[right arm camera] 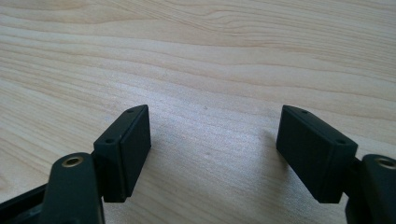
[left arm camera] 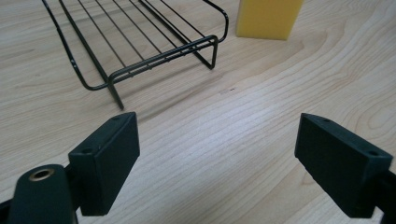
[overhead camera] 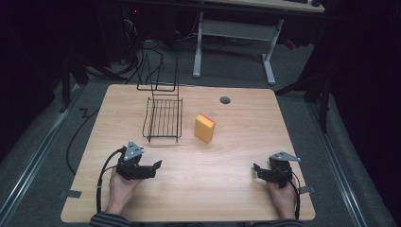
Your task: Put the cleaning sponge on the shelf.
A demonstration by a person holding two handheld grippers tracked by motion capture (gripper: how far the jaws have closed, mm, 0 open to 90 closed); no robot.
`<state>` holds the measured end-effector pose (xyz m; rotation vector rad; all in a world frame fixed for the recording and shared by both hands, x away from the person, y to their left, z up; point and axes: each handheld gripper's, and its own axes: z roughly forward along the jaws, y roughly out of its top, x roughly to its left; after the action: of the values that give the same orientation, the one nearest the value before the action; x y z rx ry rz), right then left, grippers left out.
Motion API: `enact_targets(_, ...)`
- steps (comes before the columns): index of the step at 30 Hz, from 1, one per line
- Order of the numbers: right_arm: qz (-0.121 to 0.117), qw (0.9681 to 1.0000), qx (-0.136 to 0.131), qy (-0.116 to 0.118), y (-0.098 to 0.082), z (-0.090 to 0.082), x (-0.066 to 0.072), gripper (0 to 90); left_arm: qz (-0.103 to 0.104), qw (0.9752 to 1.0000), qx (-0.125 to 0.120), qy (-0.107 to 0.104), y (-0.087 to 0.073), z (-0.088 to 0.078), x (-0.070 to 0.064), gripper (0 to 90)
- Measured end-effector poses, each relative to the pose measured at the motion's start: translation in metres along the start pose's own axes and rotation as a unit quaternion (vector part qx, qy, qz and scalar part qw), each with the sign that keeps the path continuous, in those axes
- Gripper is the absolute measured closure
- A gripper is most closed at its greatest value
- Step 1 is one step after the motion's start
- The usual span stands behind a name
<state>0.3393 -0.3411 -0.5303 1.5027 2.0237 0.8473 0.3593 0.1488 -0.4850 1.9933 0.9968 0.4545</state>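
Observation:
A yellow sponge with a red top [overhead camera: 204, 128] stands on the wooden table [overhead camera: 227, 189] near its middle. Just left of it sits a black wire rack [overhead camera: 163, 119]. My left gripper [overhead camera: 155, 166] is held at the front left, jaws open and empty, pointing right toward the table's middle. In the left gripper view the rack [left arm camera: 140, 42] lies ahead at the upper left and the sponge [left arm camera: 268, 18] at the top right, both apart from the jaws. My right gripper [overhead camera: 257, 170] rests at the front right, open over bare wood [right arm camera: 210, 70], nothing between its jaws.
A round grey grommet [overhead camera: 225, 100] sits in the table's far edge area. Behind the table stand a second wire frame [overhead camera: 158, 73], cables on the floor and a white desk leg [overhead camera: 269, 61]. Bare wood spreads between the two grippers.

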Motion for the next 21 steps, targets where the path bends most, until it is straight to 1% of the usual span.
enact_targets(1,0.000,1.0000,0.000,0.000,0.000,0.000,0.000,26.6,0.002,1.0000,0.002,-0.004,0.001,0.001,-0.001,15.0)
enact_targets(6,-0.001,1.0000,0.000,0.000,0.000,0.000,0.000,26.5,0.004,1.0000,0.000,-0.007,0.005,0.003,-0.006,14.9)
enact_targets(7,-0.002,1.0000,0.001,-0.001,0.000,0.000,0.000,26.4,0.008,0.9999,0.000,-0.011,0.008,0.005,-0.009,14.9)
enact_targets(10,-0.002,1.0000,0.001,-0.001,0.000,0.000,0.000,26.4,0.011,0.9999,-0.001,-0.012,0.011,0.007,-0.011,14.9)
enact_targets(12,-0.002,1.0000,0.001,0.000,0.000,0.000,0.000,26.4,0.019,0.9997,-0.005,-0.015,0.017,0.010,-0.017,14.8)
enact_targets(13,-0.002,1.0000,0.001,0.000,0.000,0.000,0.000,26.4,0.020,0.9996,-0.004,-0.018,0.018,0.011,-0.018,14.8)
enact_targets(17,-0.002,1.0000,0.001,-0.001,0.000,0.000,0.000,26.4,0.031,0.9992,-0.007,-0.023,0.027,0.015,-0.025,14.7)
enact_targets(20,-0.002,1.0000,0.001,0.000,0.000,0.000,0.000,26.4,0.035,0.9990,-0.009,-0.026,0.030,0.017,-0.027,14.5)
enact_targets(21,-0.002,1.0000,0.001,0.000,0.000,0.000,0.000,26.4,0.038,0.9987,-0.011,-0.031,0.035,0.020,-0.031,14.4)
